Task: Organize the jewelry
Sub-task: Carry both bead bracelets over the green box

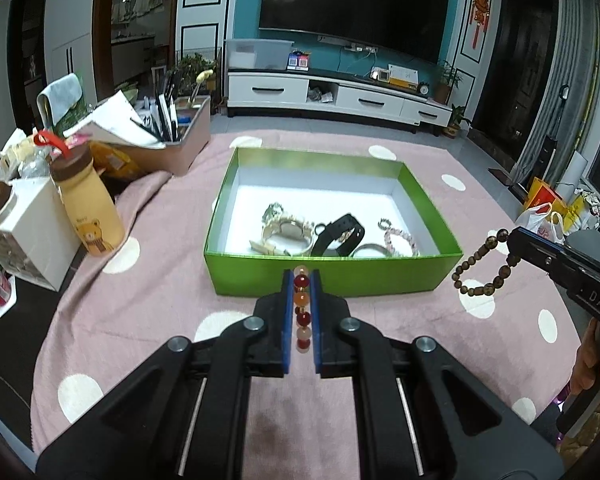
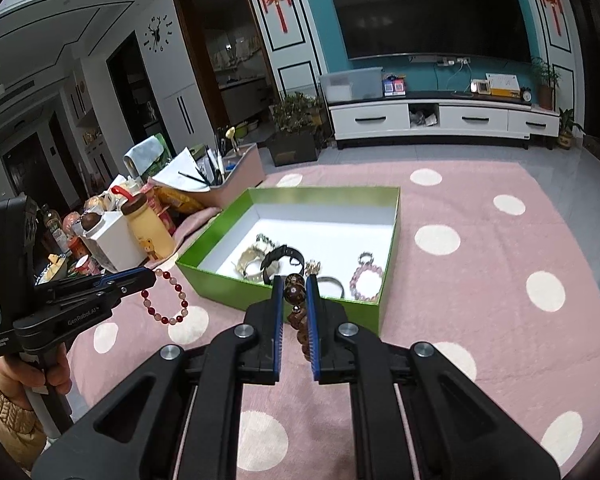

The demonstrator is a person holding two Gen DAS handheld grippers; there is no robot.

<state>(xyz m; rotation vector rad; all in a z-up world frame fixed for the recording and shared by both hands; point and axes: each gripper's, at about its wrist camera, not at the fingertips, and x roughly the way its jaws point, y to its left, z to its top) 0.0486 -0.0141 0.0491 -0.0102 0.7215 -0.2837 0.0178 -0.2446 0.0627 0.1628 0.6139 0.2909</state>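
A green box (image 1: 332, 276) with a white inside stands on the pink dotted cloth; it also shows in the right wrist view (image 2: 228, 292). Inside lie a pale watch (image 1: 286, 230), a black band (image 1: 338, 236), a silver bangle (image 1: 370, 250) and a pink bead bracelet (image 1: 400, 238). My left gripper (image 1: 301, 280) is shut on a red and orange bead bracelet (image 1: 302, 312), held just before the box's near wall; the bracelet hangs from it in the right wrist view (image 2: 166, 298). My right gripper (image 2: 294, 284) is shut on a brown bead bracelet (image 2: 296, 294), which hangs right of the box (image 1: 482, 266).
At the left edge stand a yellow bear bottle (image 1: 90, 200), a white box (image 1: 32, 232) and a beige organizer with pens and papers (image 1: 168, 136). The pink cloth (image 1: 160, 312) spreads around the green box. A TV cabinet (image 1: 340, 96) stands behind.
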